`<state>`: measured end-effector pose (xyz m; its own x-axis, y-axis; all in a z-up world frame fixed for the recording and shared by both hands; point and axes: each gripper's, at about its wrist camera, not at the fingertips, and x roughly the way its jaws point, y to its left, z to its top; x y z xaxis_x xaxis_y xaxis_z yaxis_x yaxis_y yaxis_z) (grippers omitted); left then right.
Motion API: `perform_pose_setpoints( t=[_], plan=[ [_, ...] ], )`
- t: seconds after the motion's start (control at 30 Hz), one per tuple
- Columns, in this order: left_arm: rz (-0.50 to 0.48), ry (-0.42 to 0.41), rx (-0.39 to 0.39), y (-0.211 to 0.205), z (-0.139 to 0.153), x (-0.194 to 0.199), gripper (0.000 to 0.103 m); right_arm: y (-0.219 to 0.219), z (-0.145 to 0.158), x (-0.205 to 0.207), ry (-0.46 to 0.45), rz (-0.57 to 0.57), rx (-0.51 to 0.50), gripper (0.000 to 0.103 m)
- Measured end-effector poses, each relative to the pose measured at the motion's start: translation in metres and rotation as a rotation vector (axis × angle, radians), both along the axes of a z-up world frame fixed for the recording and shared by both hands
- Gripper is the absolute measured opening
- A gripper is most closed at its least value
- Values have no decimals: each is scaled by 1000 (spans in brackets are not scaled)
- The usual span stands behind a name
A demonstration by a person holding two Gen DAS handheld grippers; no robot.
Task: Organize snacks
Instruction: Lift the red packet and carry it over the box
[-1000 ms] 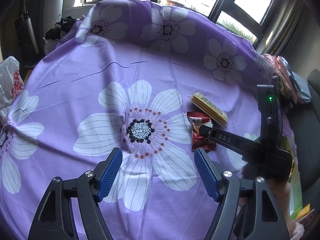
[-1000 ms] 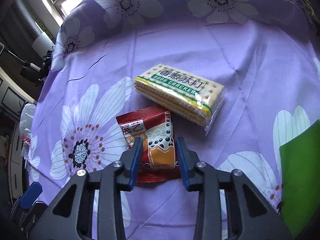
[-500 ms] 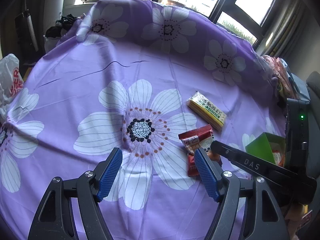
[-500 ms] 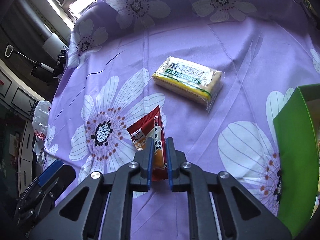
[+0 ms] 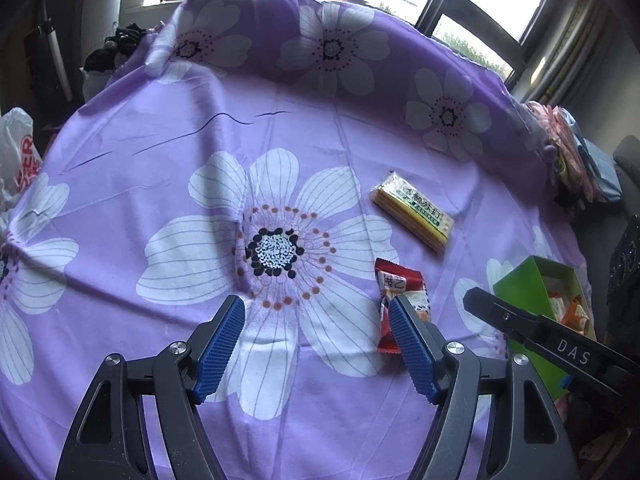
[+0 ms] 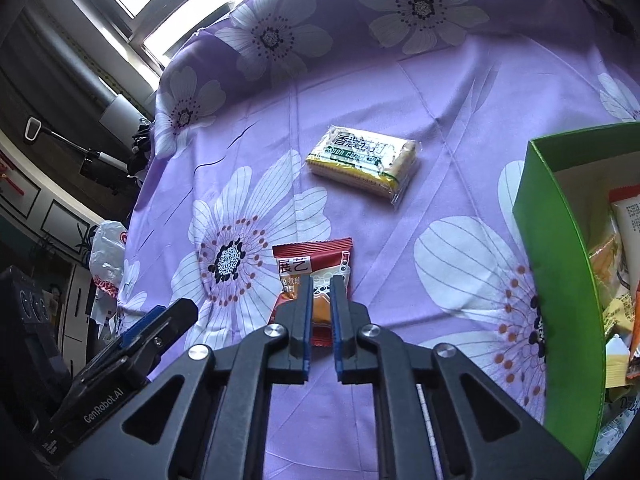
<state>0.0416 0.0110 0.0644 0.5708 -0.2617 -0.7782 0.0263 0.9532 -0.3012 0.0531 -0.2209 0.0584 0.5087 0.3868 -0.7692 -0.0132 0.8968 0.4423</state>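
A red snack packet (image 6: 314, 264) lies creased on the purple flowered cloth (image 5: 280, 128). My right gripper (image 6: 320, 284) hovers just above its near end. Its jaws are opening, a narrow gap shows the packet below, and the pads do not press on it. In the left wrist view the red snack packet (image 5: 400, 292) rests beside my left gripper's right finger, with the right gripper's finger (image 5: 500, 312) apart from it. My left gripper (image 5: 316, 344) stands wide open over the cloth, holding nothing. A yellow soda cracker pack (image 6: 362, 160) lies farther back.
A green open box (image 6: 560, 280) with several snack packets inside stands at the right, also seen as the green open box (image 5: 516, 284) in the left view. A white plastic bag (image 5: 16, 160) hangs off the left edge. Folded items (image 5: 576, 160) pile at the far right.
The right gripper shut on the red packet and dragged it nearer, then drew back to the right with its jaws parting. The packet now lies on the cloth. The left gripper stayed still.
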Motion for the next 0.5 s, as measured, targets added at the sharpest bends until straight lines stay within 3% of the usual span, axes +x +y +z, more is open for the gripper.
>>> perform_pose_setpoints(
  t=[0.1,0.5],
  plan=[
    [-26,9,3,-10,-5,5,74,-1,0,1,-18,-19,-1,57],
    [-110,58,-50,-33,-22,19,74,-16,-10,10,29,-36,187,59]
  ],
)
